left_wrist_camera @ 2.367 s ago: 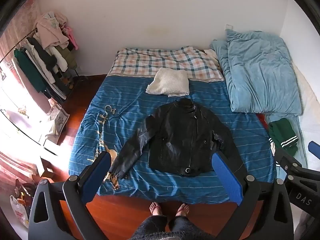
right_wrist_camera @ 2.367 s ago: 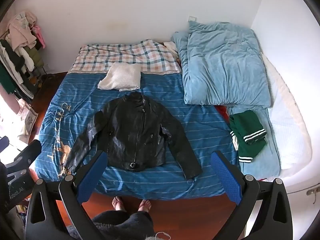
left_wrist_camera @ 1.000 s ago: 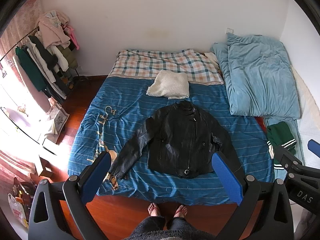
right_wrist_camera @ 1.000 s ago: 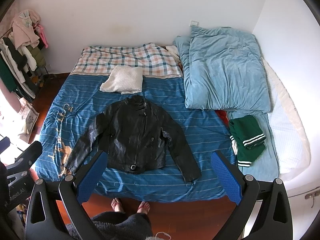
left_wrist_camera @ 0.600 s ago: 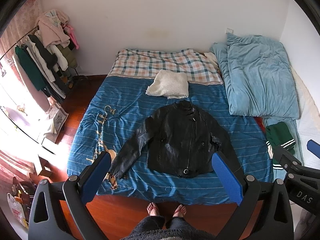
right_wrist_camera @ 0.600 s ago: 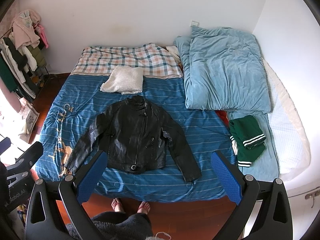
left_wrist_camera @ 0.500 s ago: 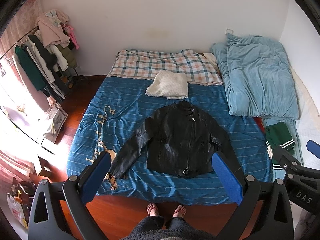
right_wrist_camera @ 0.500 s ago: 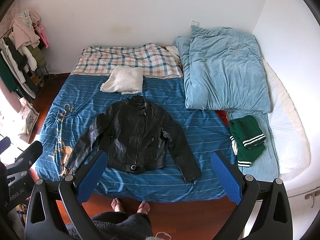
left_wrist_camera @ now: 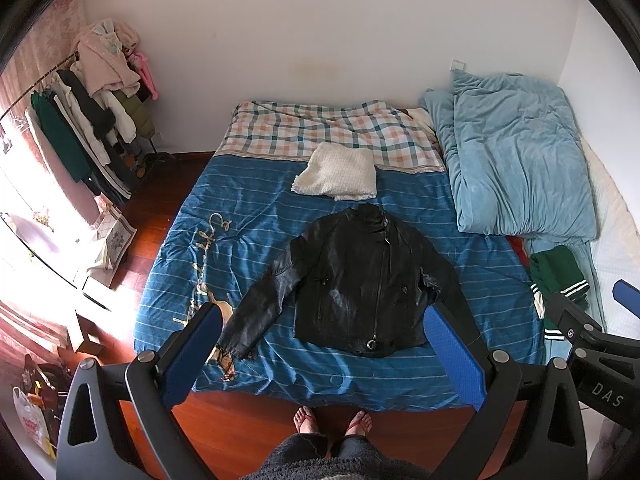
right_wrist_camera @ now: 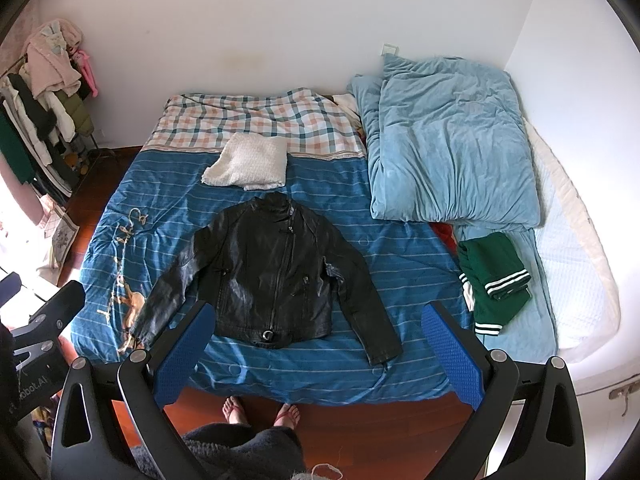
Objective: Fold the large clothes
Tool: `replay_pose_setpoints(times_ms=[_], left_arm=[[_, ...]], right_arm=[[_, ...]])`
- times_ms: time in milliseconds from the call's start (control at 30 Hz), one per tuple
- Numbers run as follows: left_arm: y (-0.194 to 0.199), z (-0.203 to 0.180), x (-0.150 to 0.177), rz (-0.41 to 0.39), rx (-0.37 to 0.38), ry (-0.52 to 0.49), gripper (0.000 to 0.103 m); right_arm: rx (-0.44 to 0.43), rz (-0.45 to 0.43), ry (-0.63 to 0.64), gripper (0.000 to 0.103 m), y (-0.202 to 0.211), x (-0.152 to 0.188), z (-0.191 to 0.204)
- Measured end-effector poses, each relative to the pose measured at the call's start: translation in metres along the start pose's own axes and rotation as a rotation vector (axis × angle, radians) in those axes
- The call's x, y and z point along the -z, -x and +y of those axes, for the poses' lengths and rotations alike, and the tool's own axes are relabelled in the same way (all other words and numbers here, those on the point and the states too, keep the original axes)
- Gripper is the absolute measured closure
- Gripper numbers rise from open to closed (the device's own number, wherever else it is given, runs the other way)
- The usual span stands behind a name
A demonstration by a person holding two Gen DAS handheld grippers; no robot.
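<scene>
Between both wide-apart jaws, black jacket (left_wrist_camera: 360,276) lies flat, untouched.

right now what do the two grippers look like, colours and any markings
Both the left gripper and right gripper have black frames with silver bolts and blue textured pads. The right one's side reads "DAS" in the left wrist view; the left one's shows partial white lettering.

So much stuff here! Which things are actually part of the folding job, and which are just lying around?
Part of the job:
black leather jacket, spread flat on the blue striped bedspread
left hand-held gripper, open
right hand-held gripper, open

Just lying about:
folded white knit
green striped garment
light blue duvet
clothes rack
</scene>
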State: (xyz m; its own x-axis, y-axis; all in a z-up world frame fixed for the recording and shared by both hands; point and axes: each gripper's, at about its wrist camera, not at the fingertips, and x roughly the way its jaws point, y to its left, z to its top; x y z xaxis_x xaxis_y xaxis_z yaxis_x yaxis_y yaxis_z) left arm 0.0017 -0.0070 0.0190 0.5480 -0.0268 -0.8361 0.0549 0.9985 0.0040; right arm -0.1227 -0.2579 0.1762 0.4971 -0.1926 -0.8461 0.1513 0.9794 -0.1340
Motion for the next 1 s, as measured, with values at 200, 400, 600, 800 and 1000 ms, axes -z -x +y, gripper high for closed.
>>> replay_pose_setpoints(times_ms=[200, 400, 600, 800, 1000], left_arm=[[0.0, 0.0, 0.002, -0.002, 0.001, 0.0, 0.0], [-0.018, 0.004, -0.002, -0.063, -0.06, 0.002, 0.0], [-0.088, 0.01, -0.012, -0.097, -0.131, -0.023, 0.0], [-0.187, -0.003, -0.008, -0.003, -0.187, -0.094, 0.0], [-0.284, -0.04, 0.005, 0.098, -0.242, -0.152, 0.0]], right_arm=[[0.0, -0.001, -0.002, 0.0, -0.001, 0.003, 0.0], [-0.041, 0.031, -0.077, 0.0, -0.018, -0.001, 0.005], [-0.031, 0.082, -0.325, 0.0, -0.096, 0.02, -0.032], [-0.033, 0.284, -0.692, 0.049, -0.237, 0.09, -0.108], [-0.105, 0.392, -1.093, 0.051, -0.385, 0.204, -0.188]])
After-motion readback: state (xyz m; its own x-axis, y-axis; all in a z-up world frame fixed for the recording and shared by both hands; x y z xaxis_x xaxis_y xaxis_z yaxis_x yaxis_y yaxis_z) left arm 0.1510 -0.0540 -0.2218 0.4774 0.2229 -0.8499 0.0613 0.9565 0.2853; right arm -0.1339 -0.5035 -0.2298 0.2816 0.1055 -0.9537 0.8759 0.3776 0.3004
